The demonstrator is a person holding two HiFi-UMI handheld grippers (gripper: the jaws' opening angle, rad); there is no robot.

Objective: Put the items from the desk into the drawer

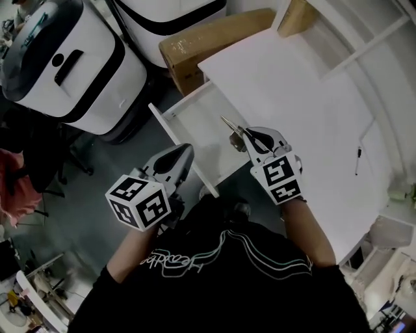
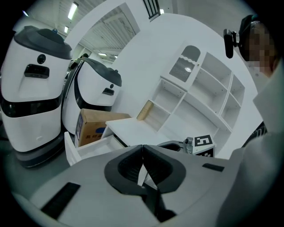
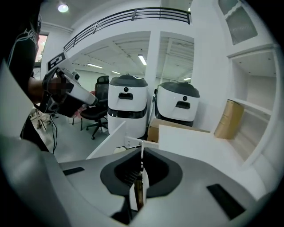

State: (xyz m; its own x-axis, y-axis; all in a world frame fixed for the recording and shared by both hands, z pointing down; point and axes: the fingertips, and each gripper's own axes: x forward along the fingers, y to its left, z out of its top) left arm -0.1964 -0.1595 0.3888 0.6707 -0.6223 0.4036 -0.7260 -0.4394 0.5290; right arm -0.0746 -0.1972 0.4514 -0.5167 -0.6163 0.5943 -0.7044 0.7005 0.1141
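My right gripper (image 1: 246, 135) is shut on a thin metallic item (image 1: 229, 125) whose tip juts up and to the left over the open white drawer (image 1: 170, 135); in the right gripper view the item (image 3: 141, 160) stands as a narrow strip between the closed jaws. My left gripper (image 1: 184, 153) hangs left of the drawer front over the floor, jaw tips together (image 2: 142, 148) with nothing between them. The drawer's inside looks bare. A dark pen (image 1: 357, 160) lies on the white desk (image 1: 299, 91), far right of both grippers.
Two white robot bodies (image 1: 65, 58) and a cardboard box (image 1: 214, 40) stand beyond the drawer. White shelving (image 1: 364, 39) with a brown block (image 1: 298, 15) rises at the desk's back. A dark office chair (image 3: 95, 116) stands on the grey floor.
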